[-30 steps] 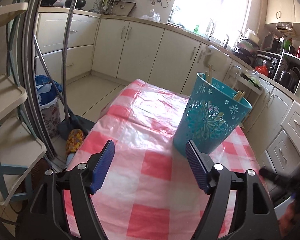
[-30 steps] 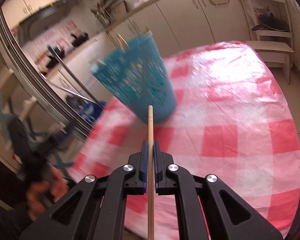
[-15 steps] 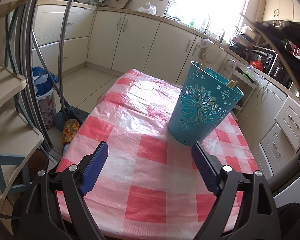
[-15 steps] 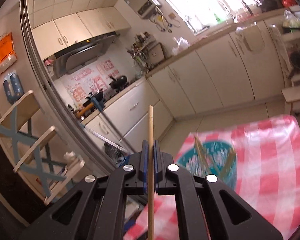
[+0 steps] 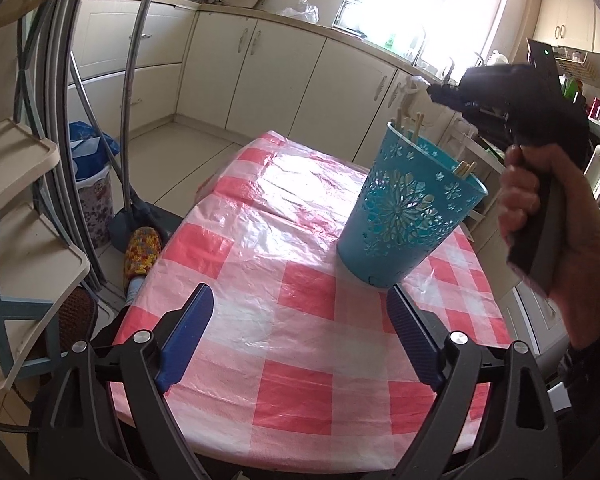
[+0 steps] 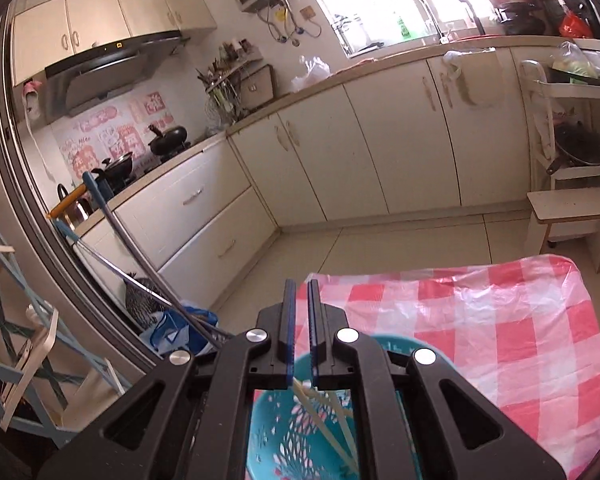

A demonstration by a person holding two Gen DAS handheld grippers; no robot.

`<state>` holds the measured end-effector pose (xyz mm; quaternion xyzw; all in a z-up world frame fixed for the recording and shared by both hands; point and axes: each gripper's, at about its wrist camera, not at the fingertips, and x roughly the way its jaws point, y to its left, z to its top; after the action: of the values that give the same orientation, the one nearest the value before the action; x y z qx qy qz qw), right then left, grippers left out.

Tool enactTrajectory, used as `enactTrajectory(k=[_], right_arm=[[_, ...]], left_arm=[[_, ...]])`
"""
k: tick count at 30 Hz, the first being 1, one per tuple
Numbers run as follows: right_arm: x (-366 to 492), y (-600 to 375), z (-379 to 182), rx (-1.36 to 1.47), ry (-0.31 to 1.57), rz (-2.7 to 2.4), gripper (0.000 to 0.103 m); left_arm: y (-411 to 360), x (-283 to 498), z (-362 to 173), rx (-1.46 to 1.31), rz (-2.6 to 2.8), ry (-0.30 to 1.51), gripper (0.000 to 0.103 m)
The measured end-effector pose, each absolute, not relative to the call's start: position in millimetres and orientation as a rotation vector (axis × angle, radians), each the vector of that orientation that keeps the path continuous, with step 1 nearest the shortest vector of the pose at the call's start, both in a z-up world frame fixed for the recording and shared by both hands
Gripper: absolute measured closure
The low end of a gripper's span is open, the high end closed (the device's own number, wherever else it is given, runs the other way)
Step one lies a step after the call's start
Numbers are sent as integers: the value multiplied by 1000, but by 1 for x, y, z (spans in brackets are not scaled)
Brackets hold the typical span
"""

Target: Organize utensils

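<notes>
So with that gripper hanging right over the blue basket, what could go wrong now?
The right gripper sits just above the blue basket, so dipping could snag the chopsticks poking past the rim. The perforated basket looks light and stands near the table edge; a knock might tip it. The left gripper, wide open, steadies nothing.

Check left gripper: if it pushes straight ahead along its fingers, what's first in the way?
Probably the blue basket. The left gripper is open above the checked tablecloth, and the basket stands just beyond its right finger, slightly off-centre, so depth is uncertain.
</notes>
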<state>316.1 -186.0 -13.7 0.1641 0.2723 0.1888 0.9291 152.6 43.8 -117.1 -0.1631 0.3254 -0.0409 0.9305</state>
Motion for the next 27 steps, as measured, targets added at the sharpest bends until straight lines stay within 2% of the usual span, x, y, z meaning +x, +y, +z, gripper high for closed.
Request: enactTrajectory(k=[2,3,4,6,8,10,15,19,27], right_arm=[[293,-191,-10,324,553,397,95],[280,-193,-7,319,553,401,88],[265,-196,-6,315,553,400,70],[231,-204,-5,307,554,383,55],[192,-213,-7,291,560,371,53],[157,-223,-12,289,585,322,34],[83,-241,-19,300,639,212,18],[40,-244,-16,288,651,149,11],[-16,-234,-3,246,626,120,7]], left_arm=[[43,149,-107,-321,-85,657,16],[41,147,-102,-310,-86,656,14],[39,144,-95,-299,-86,656,12],[35,138,-84,-283,-83,654,10],[28,129,-72,-256,-82,648,8],[19,119,-61,-225,-78,647,8],[-2,97,-40,-180,-54,661,8],[-17,72,-19,-126,-49,629,8],[-29,36,8,-35,-50,646,8]])
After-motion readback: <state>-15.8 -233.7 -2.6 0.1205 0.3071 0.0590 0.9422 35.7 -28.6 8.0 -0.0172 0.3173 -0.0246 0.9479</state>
